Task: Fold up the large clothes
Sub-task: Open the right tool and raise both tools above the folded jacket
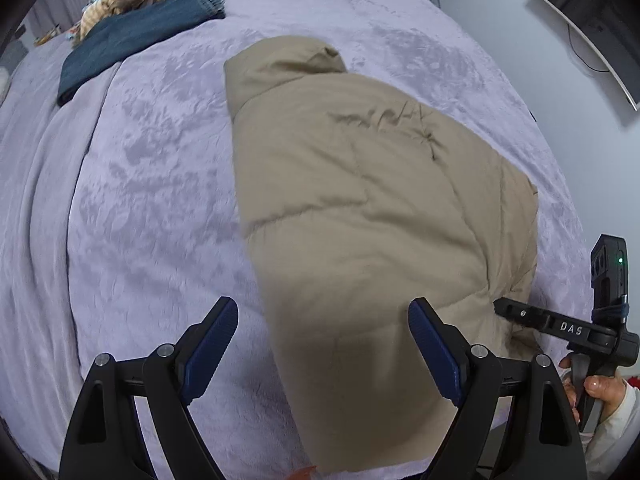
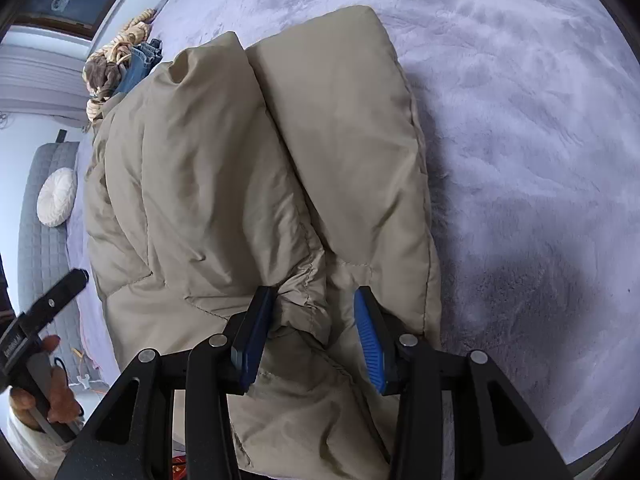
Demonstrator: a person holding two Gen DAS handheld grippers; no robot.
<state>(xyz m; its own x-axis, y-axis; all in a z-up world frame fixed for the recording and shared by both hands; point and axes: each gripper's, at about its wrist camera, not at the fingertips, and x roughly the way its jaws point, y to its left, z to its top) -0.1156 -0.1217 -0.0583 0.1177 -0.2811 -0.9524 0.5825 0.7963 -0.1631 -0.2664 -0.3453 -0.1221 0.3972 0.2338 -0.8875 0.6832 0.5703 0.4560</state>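
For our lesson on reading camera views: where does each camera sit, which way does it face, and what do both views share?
Left wrist: sits on the left gripper, looking down at the jacket on the bed; open jaws, right gripper and a hand show.
Right wrist: sits on the right gripper, looking down; it pinches the jacket; left gripper shows.
Shared: jacket, bed, jeans.

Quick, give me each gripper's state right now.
Left gripper: open, jaws wide, above the tan puffer jacket, gripping nothing.
Right gripper: partly closed around a bunched fold of the jacket; whether the pads pinch it cannot be told.
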